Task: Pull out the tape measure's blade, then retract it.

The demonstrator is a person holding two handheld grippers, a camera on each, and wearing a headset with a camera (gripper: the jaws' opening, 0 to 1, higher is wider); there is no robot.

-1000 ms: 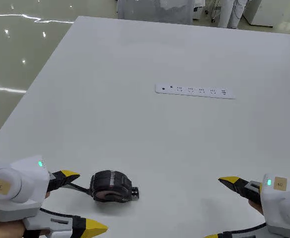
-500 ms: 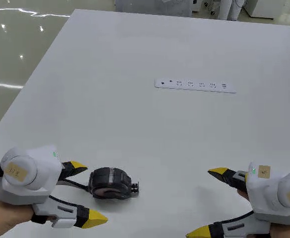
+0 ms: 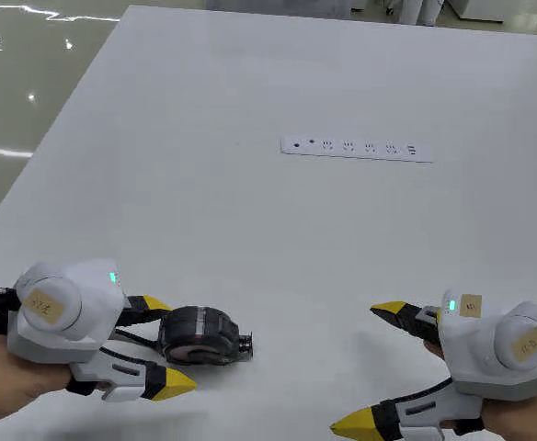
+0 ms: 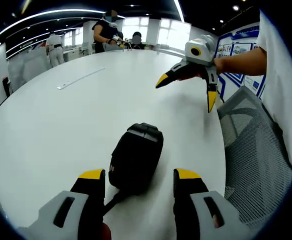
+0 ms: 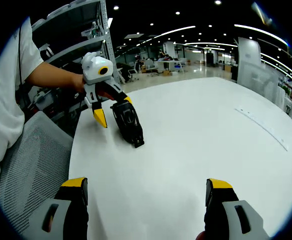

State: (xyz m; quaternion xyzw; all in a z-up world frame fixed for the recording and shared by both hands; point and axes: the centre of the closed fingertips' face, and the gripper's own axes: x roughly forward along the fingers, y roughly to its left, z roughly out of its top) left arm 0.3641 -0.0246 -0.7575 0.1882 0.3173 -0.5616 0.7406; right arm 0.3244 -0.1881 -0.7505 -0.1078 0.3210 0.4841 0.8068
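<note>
Head view: left gripper (image 3: 177, 342) spread around tape measure (image 3: 202, 336), right gripper (image 3: 354, 367) wide.

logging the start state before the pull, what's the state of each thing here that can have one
tape measure: on its side on the table, no blade drawn out
left gripper: open, jaws either side of the tape measure, not closed on it
right gripper: open, empty, well clear of the tape measure
power strip: flat on the table, nothing plugged in
</note>
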